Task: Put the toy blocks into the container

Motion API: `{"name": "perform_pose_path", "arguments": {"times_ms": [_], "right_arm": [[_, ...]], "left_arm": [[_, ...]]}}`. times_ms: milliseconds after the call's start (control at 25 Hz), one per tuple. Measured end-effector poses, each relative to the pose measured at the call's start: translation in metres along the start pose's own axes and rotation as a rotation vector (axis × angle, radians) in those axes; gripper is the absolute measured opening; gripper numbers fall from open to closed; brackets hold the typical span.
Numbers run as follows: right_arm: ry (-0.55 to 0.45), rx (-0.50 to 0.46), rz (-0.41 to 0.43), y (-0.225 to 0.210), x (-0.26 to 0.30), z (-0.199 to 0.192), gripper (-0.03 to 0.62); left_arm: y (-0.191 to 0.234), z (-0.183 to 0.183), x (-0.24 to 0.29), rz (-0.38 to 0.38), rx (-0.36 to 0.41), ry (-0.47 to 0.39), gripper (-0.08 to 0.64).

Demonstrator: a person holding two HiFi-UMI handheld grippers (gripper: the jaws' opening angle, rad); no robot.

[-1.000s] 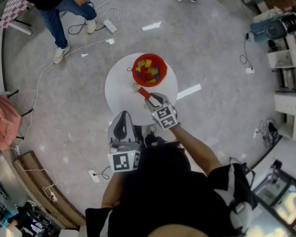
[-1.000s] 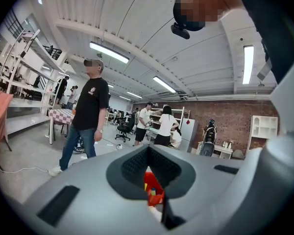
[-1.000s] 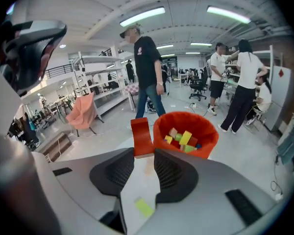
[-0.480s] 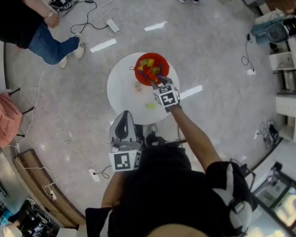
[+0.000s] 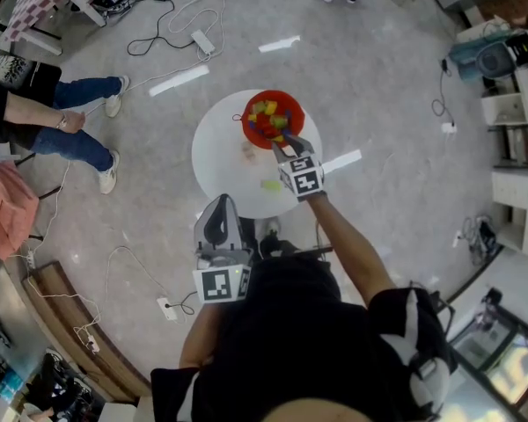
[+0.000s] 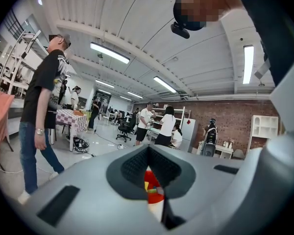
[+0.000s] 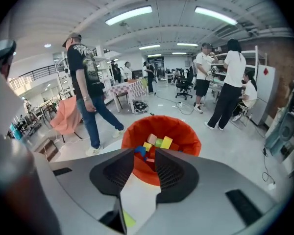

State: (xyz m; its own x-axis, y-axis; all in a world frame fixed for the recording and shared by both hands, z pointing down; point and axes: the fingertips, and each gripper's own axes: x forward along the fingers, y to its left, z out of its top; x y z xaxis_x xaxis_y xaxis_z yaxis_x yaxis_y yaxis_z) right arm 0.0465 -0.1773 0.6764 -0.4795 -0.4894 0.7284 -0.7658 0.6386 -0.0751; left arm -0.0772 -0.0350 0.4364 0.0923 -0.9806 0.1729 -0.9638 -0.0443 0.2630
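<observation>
head: overhead, steeply down, far | claw cams: low, close | shared: container (image 7: pixel 183 131)

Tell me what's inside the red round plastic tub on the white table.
The red round plastic tub holds a pile of toy blocks: a yellow block, green block, pale pink block and blue block show on top. Anything beneath them, and the tub's floor, is covered.

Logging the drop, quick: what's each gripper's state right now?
Left gripper: shut, empty.
Right gripper: open, empty, at the red container.
</observation>
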Motion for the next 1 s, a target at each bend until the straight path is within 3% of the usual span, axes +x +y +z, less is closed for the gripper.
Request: {"name": "perform_pose_path", "arguments": {"times_ms": [200, 320, 400, 600, 880, 1000], "right_arm": [[-0.169, -0.049, 0.084, 0.033, -0.038, 0.006, 0.095], [-0.173, -0.044, 0.121, 0.047, -0.045, -0.015, 0.030], [-0.122, -0.045, 0.141, 0.053, -0.041, -0.038, -0.001], [0.004, -0.078, 0.179, 0.059, -0.026, -0.094, -0.003], [0.341, -0.242, 0.219, 0.072, 0.005, -0.196, -0.003], [0.414, -0.288, 0.218, 0.070, 0.019, -0.229, 0.002]], "left_arm": [[0.001, 0.001, -0.002, 0.001, 0.004, -0.005, -0.006], [0.002, -0.008, -0.004, -0.012, 0.043, 0.005, -0.006], [0.001, -0.010, -0.005, -0.015, 0.046, 0.010, -0.006], [-0.005, -0.011, -0.009, -0.016, 0.035, 0.008, -0.006], [-0.008, -0.021, -0.013, -0.019, 0.036, 0.025, -0.007], [-0.008, -0.020, -0.013, -0.005, 0.014, 0.024, -0.006]]}}
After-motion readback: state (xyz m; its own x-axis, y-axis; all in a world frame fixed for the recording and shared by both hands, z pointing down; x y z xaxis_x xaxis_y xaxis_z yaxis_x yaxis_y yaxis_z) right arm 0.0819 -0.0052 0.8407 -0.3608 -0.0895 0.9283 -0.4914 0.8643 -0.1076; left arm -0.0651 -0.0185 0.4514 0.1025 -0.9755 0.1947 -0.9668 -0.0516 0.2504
